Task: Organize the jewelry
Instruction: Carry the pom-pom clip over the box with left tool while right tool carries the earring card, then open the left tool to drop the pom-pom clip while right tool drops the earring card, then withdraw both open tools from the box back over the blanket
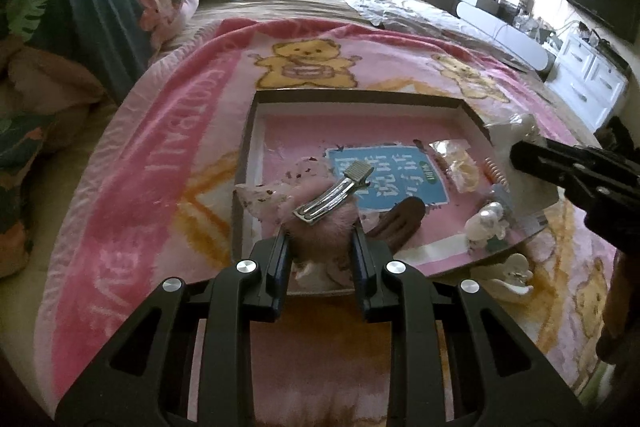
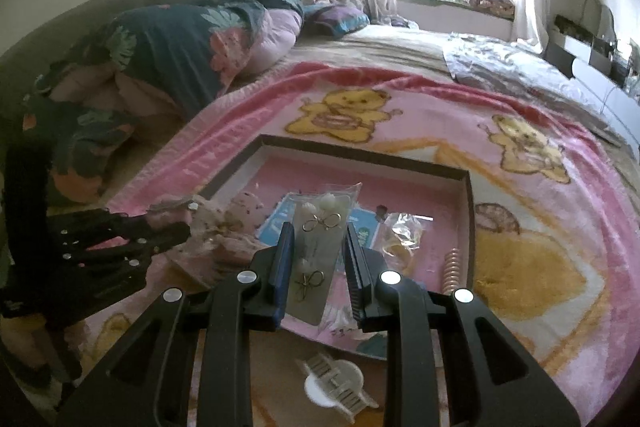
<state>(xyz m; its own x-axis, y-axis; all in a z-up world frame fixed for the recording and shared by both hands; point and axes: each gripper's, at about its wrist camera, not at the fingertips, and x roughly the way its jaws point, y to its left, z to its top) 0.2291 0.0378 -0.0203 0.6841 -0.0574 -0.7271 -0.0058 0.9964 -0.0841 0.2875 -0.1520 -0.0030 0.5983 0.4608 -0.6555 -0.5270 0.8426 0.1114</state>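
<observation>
A shallow cardboard box (image 1: 356,98) with a pink floor and a blue label lies on the pink bear blanket. My left gripper (image 1: 320,239) is shut on a fluffy pink hair clip (image 1: 320,223) with a metal clasp on top, held above the box's near left corner. In the right wrist view the same clip (image 2: 224,227) shows at the left gripper's tip (image 2: 184,223). My right gripper (image 2: 316,231) is shut on a clear packet with an earring card (image 2: 316,255) inside, over the box's near edge. In the left wrist view it (image 1: 516,155) comes in from the right.
Inside the box lie a brown hair clip (image 1: 400,223), a pearl piece (image 1: 488,223), a packet with a yellow ring (image 2: 400,231) and a pink spiral hair tie (image 2: 452,271). A white claw clip (image 2: 336,383) lies on the blanket in front of the box. Folded quilts are piled at left.
</observation>
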